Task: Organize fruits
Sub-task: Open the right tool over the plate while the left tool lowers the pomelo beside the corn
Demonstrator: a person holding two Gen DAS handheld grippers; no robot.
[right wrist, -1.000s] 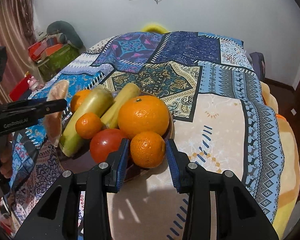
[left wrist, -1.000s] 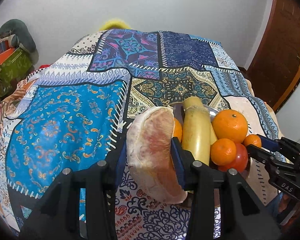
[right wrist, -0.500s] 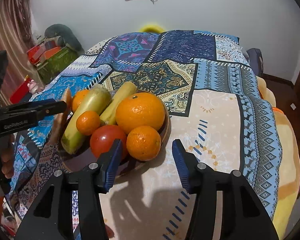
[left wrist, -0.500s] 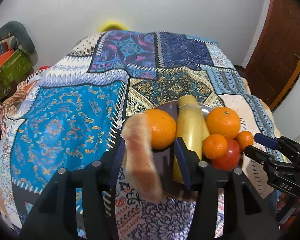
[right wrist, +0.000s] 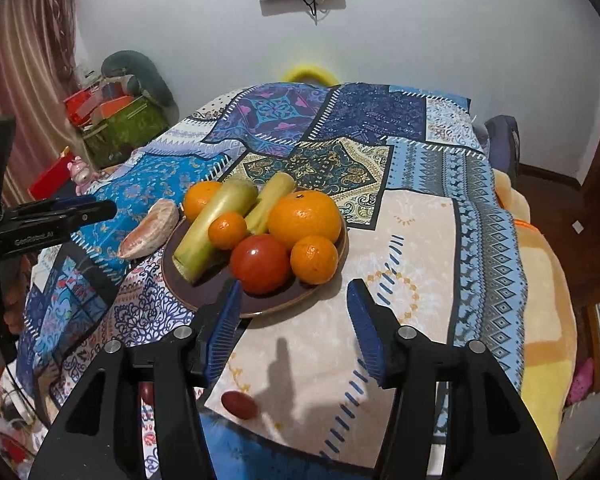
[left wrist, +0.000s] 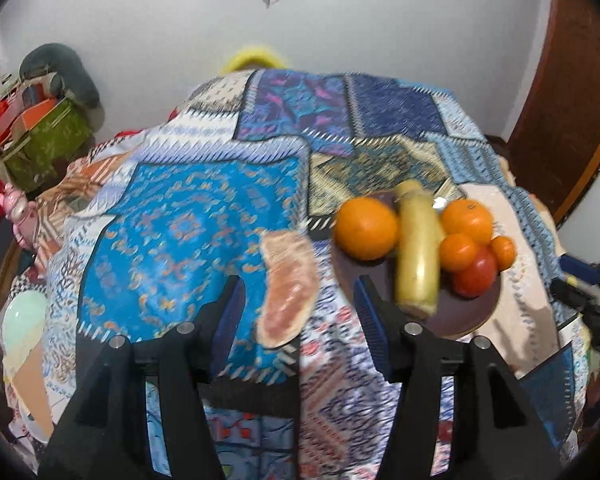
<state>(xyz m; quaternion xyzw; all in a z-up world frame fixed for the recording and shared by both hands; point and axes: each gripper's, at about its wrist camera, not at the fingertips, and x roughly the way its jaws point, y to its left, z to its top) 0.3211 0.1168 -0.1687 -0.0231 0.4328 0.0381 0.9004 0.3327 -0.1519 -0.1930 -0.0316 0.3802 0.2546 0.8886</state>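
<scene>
A dark brown plate [right wrist: 300, 303] on the patterned cloth holds two large oranges [right wrist: 305, 216], two small oranges [right wrist: 314, 259], a red tomato [right wrist: 261, 264] and two long yellow-green fruits [right wrist: 216, 228]. It also shows in the left wrist view [left wrist: 476, 312]. A peeled pomelo piece [left wrist: 289, 288] lies on the cloth just left of the plate, also seen in the right wrist view [right wrist: 150, 234]. My left gripper [left wrist: 300, 316] is open and empty, just behind the pomelo. My right gripper [right wrist: 294, 332] is open and empty, in front of the plate.
A small dark red fruit [right wrist: 239, 404] lies on the cloth by the near edge, another [right wrist: 147, 392] partly hidden behind my right gripper. Boxes and bags [right wrist: 116, 120] stand at the far left. A wooden door [left wrist: 572, 112] is on the right.
My left gripper opened, let go of the pomelo piece onto the cloth beside the plate and pulled back. My right gripper opened wider and drew back from the small orange.
</scene>
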